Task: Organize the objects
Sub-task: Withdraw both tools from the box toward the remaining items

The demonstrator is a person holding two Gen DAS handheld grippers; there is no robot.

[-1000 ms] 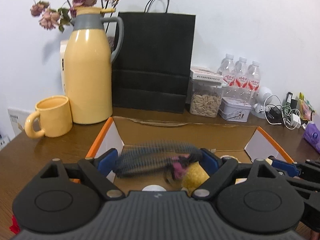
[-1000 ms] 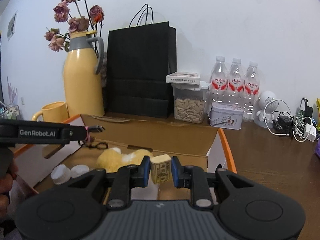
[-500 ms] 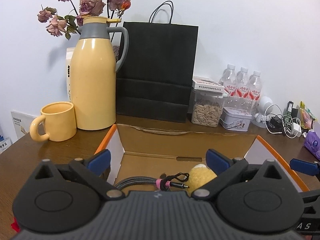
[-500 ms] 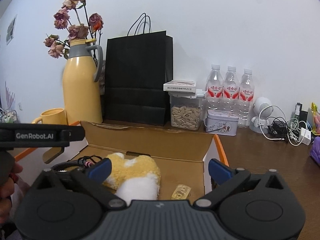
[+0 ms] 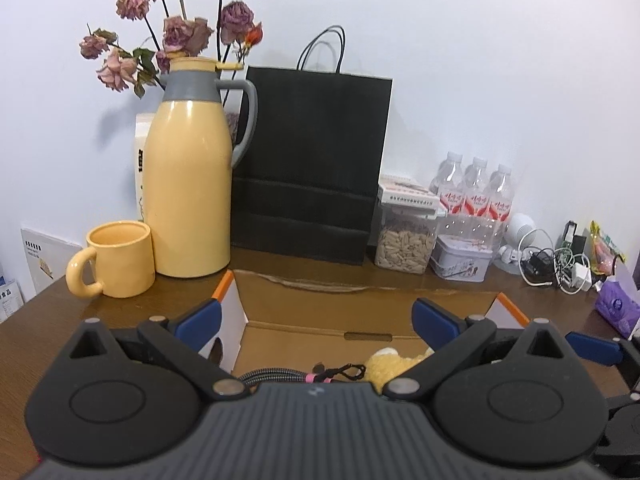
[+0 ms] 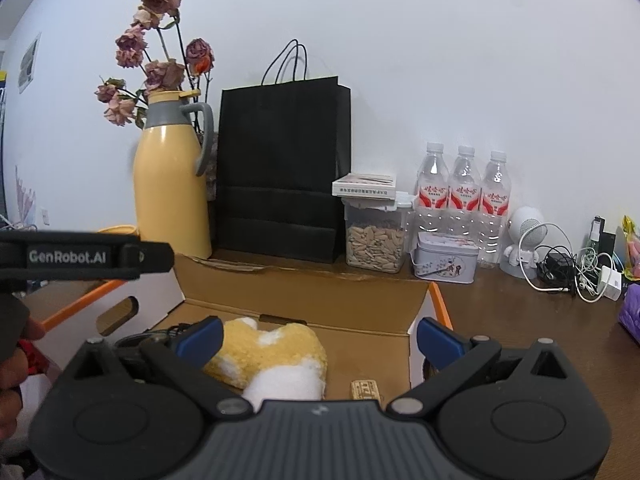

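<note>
An open cardboard box (image 5: 360, 300) (image 6: 304, 292) with orange-edged flaps sits on the brown table. Inside lie a braided cable (image 5: 276, 376) with a pink band, a yellow and white plush (image 6: 272, 356) (image 5: 394, 364) and a small tan block (image 6: 364, 389). My left gripper (image 5: 316, 320) is open and empty above the box's near side, over the cable. My right gripper (image 6: 320, 336) is open and empty above the plush and the block. The left gripper's side (image 6: 80, 258) shows at the left of the right wrist view.
Behind the box stand a yellow mug (image 5: 120, 258), a yellow thermos jug (image 5: 188, 184) with dried roses, a black paper bag (image 5: 312, 168), a seed jar (image 5: 404, 240), a tin (image 5: 462, 258), three water bottles (image 5: 476, 196) and tangled chargers (image 5: 560, 268). A purple pack (image 5: 618, 306) lies at the right.
My left gripper let go of the cable and my right gripper let go of the tan block; both now lie in the box. Both grippers opened and rose.
</note>
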